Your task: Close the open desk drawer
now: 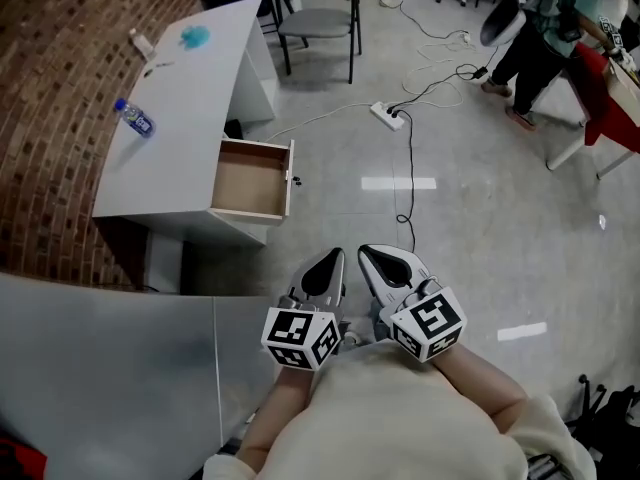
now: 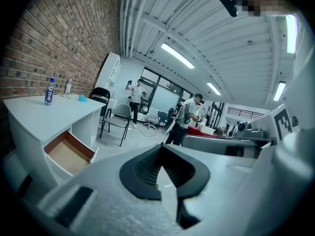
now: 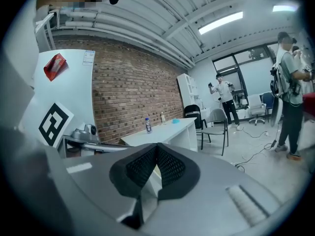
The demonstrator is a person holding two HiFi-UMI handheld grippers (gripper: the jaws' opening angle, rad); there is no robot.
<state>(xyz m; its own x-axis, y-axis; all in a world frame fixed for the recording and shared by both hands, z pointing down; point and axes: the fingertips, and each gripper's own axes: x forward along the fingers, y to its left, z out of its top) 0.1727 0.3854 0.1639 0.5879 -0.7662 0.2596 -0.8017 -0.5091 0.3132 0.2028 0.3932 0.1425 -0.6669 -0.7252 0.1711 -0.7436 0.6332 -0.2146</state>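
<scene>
A white desk (image 1: 185, 108) stands along the brick wall, and its wooden drawer (image 1: 252, 180) is pulled out with a bare brown bottom. In the left gripper view the drawer (image 2: 69, 153) shows at lower left under the desktop (image 2: 44, 113). My left gripper (image 1: 328, 261) and right gripper (image 1: 372, 255) hang side by side over the floor, well short of the drawer, both shut with nothing between the jaws. The black pads (image 2: 165, 173) of the left meet at a point. In the right gripper view the pads (image 3: 156, 171) also meet, with the desk (image 3: 165, 130) beyond.
A water bottle (image 1: 133, 117) and a blue object (image 1: 194, 36) lie on the desktop. A grey chair (image 1: 322, 16) stands past the desk. A power strip (image 1: 387, 115) and cables trail across the shiny floor. A person (image 1: 535, 38) stands at the far right beside a table.
</scene>
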